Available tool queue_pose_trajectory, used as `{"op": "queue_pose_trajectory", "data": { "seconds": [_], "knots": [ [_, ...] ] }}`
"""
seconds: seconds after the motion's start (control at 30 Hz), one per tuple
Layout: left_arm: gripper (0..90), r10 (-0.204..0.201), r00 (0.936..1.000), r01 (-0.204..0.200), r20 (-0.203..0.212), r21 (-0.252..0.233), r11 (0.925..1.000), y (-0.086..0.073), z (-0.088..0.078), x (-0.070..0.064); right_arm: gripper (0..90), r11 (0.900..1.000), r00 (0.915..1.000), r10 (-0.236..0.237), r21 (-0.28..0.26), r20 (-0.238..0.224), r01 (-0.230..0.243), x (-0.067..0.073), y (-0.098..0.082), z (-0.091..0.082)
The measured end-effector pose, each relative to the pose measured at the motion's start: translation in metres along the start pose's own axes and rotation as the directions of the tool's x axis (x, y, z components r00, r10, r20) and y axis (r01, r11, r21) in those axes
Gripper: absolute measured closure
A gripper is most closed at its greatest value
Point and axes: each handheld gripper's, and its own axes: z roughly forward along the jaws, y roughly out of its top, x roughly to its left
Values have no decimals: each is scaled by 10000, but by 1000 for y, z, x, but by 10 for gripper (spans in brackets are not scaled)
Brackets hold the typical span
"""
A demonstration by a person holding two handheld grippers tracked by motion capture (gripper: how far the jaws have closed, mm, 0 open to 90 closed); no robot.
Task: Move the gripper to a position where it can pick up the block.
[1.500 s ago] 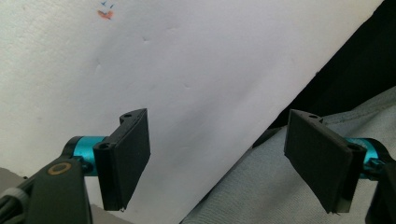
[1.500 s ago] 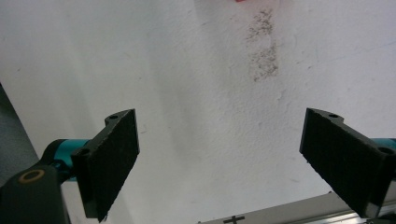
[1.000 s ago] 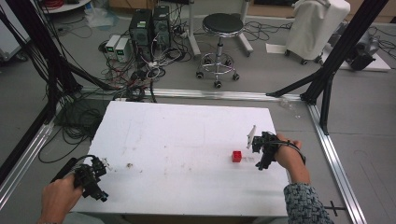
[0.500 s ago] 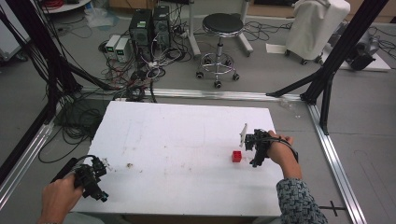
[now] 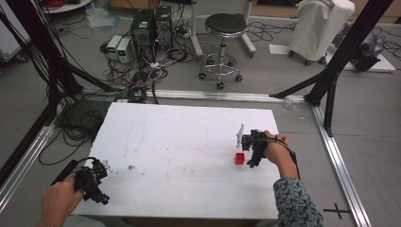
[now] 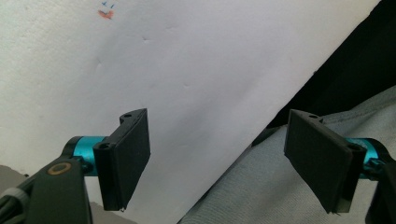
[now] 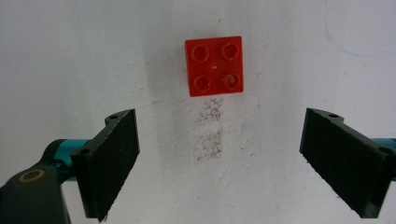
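The red brick (image 7: 214,65), a square block with four studs on top, lies on the white tabletop (image 5: 179,142) toward its right side, just beside the right gripper (image 5: 251,151), whose jaws stand spread wide and empty before it. The left gripper (image 5: 94,182), at the tabletop's near left corner, also has its jaws released, holding nothing.

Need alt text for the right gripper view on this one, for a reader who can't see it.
A small red four-stud brick lies studs-up on a white table, just ahead of the right hand-held gripper, whose two black jaws stand wide open and apart from it. A faint grey smudge marks the table just below the brick.
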Motion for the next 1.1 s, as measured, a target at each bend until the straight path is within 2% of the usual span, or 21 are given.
{"op": "queue_pose_trajectory", "data": {
  "seconds": [0.03, 0.17, 0.43, 0.63, 1.1],
  "knots": [
    [229, -24, 10000, 24, 0, -1, 10000, 0, 0, 0, 112, 9999, 9999, -147, -86, 2, 147, -1, 2, 1],
    [229, 55, 10000, -55, 15, 91, 9999, 1, 0, 0, 112, 9997, 9998, -203, -109, -60, 202, -1, 6, 4],
    [229, 49, 10000, -49, 9, 99, 9999, 1, 0, 0, 113, 9981, 9977, -578, 185, -340, 585, -3, 17, 17],
    [229, -21, 10000, 21, 2, 63, 10000, 1, 1, 0, 113, 9976, 9955, -578, 349, -753, 606, -6, 23, 25],
    [229, -41, 10000, 41, 10, 55, 10000, 0, 1, -1, 113, 9948, 9933, -710, 667, -916, 773, -6, 32, 41]
  ]
}}
